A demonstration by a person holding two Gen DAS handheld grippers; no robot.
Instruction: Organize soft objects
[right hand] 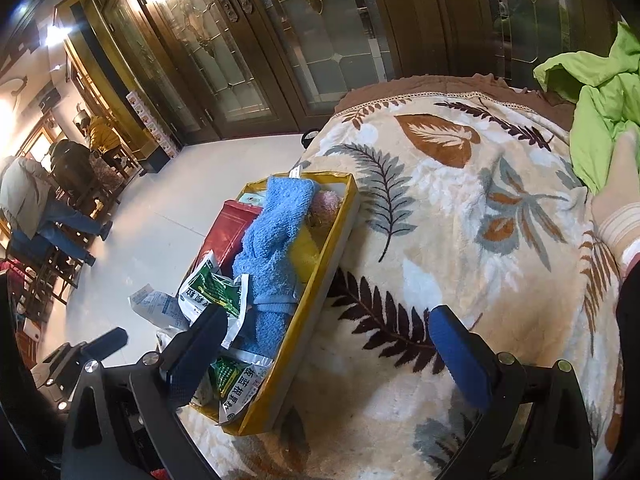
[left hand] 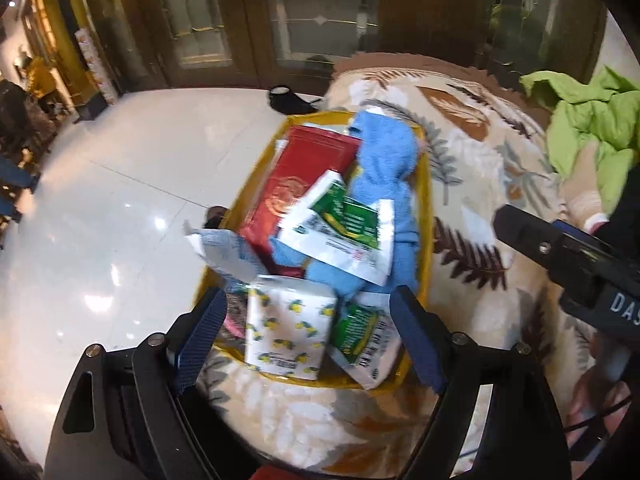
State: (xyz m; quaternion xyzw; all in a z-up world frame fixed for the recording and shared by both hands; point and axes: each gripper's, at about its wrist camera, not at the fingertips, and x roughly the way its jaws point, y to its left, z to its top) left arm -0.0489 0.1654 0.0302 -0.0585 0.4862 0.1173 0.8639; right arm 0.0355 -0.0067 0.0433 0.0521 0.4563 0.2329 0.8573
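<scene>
Leaf-print blanket (right hand: 460, 208) covers the big soft surface, cream with brown and grey fern shapes. White tiled floor (left hand: 112, 184) to its left, dark glazed wooden doors (right hand: 248, 48) behind. Green crumpled cloth (right hand: 600, 108) lies on the blanket's far right corner, well apart from the tray.

Yellow tray (right hand: 316, 296) sits on the blanket at its left edge, long axis running away from the cameras. It is packed full. Blue towel (right hand: 276, 248) lies lengthwise along the tray's right half, over other items. Red box (left hand: 304, 184) sits in the far left part, tilted. A pinkish fuzzy item (right hand: 326, 204) is at the far end beside the towel; cannot tell what it is.

Green-and-white packet (left hand: 340, 224) rests on top of the red box and towel mid-tray. Lemon-print tissue pack (left hand: 288, 328) stands at the near end, a second green packet (left hand: 364, 340) just right of it. A white-blue pouch (left hand: 224, 248) hangs over the tray's left rim.

Left gripper (left hand: 308, 332) hovers over the near end of the tray, fingers spread wide, tissue pack between them, not visibly touching. Right gripper (right hand: 324, 344) sits over the tray's right wall and blanket, fingers spread, holding nothing.

People seated at far left background (right hand: 48, 200).
</scene>
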